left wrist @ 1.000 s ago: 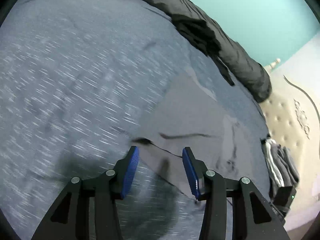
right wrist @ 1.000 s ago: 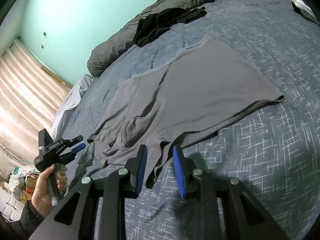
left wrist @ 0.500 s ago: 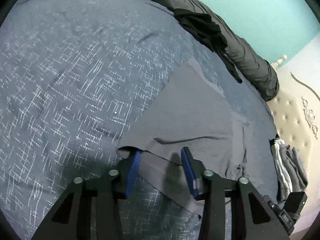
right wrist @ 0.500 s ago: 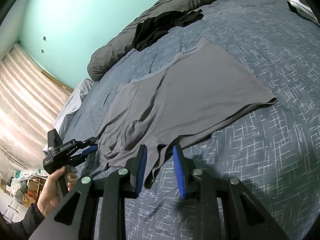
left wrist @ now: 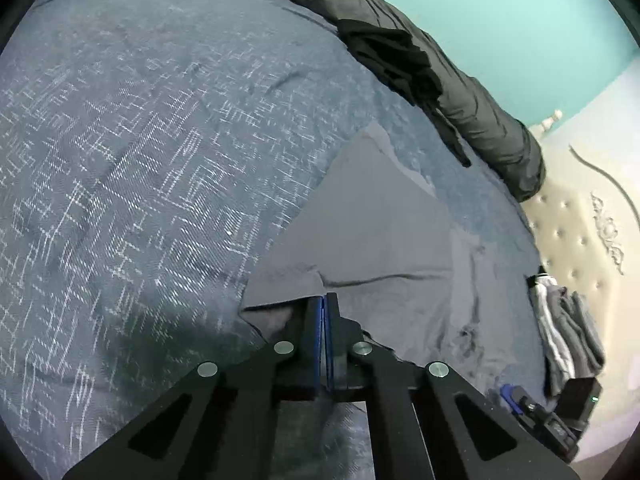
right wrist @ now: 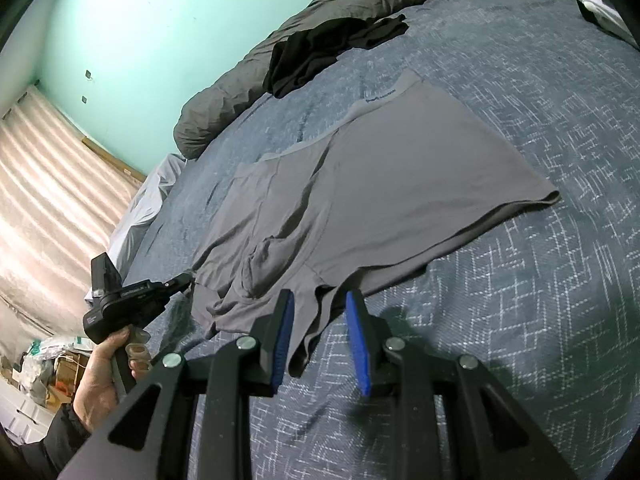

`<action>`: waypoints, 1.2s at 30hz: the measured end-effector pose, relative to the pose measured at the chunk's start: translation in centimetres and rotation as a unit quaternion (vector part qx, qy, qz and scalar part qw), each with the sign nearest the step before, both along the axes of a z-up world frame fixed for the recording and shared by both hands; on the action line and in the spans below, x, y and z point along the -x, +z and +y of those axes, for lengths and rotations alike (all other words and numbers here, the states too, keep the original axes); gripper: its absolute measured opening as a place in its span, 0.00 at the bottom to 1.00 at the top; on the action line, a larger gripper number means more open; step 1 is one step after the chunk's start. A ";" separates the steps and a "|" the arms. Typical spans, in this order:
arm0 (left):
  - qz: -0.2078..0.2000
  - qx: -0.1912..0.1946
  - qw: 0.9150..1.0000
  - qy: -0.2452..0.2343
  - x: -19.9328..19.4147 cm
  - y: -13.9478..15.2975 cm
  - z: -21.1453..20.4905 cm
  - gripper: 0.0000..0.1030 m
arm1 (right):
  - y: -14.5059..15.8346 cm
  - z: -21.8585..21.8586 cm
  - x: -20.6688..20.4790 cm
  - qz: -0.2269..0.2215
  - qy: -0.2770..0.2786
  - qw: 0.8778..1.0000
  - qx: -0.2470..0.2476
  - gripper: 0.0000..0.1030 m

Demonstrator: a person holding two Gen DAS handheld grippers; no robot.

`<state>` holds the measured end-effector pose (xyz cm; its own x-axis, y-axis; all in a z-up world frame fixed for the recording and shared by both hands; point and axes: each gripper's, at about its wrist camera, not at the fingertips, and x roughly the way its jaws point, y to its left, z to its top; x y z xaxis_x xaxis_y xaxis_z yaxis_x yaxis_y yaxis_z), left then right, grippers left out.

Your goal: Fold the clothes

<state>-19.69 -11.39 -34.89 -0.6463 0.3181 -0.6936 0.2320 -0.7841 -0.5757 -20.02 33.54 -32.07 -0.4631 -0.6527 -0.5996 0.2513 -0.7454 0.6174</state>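
Observation:
Grey boxer shorts (left wrist: 380, 232) lie spread flat on the blue bedspread (left wrist: 140, 160). My left gripper (left wrist: 323, 304) is shut on the hem corner of one leg, and the cloth puckers at the blue pads. In the right wrist view the shorts (right wrist: 400, 184) stretch from the waistband at the far side to the leg openings near me. A hand holds the left gripper (right wrist: 184, 278) at their left edge. My right gripper (right wrist: 320, 296) stands open just over the near leg hem, with a fold of cloth hanging between its fingers but not pinched.
A black garment (right wrist: 320, 48) lies against a rolled dark grey duvet (right wrist: 224, 100) at the far side. A stack of folded clothes (left wrist: 568, 320) sits by the cream headboard (left wrist: 580, 232). A white and black garment (right wrist: 596, 4) lies at the bed's far right corner.
My left gripper moved forward onto the leg hem and went from open to shut on it. The right gripper stayed open in much the same place.

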 end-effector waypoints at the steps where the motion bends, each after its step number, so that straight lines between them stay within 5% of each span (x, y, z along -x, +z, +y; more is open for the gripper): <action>1: 0.000 -0.004 1.000 -0.004 -0.3 0.2 -0.1 0.01 | 0.0 0.0 0.0 0.000 0.001 1.000 0.000 0.26; 17: -0.024 -0.005 1.000 -0.009 -0.4 -1.5 -1.6 0.01 | 2.0 -3.2 0.2 0.028 0.034 0.999 -0.019 0.27; 20: -0.021 0.003 1.000 -0.009 -0.3 -1.5 -1.8 0.01 | 3.0 -6.1 -0.2 0.042 0.063 0.996 -0.040 0.38; 30: -0.018 0.006 1.000 -0.017 0.1 -1.4 -1.8 0.01 | 2.9 -17.4 0.5 0.057 0.155 0.973 -0.164 0.38; 36: -0.015 -0.003 1.000 -0.016 0.3 -1.5 -2.2 0.01 | 1.6 -20.4 1.4 0.062 0.171 0.957 -0.224 0.38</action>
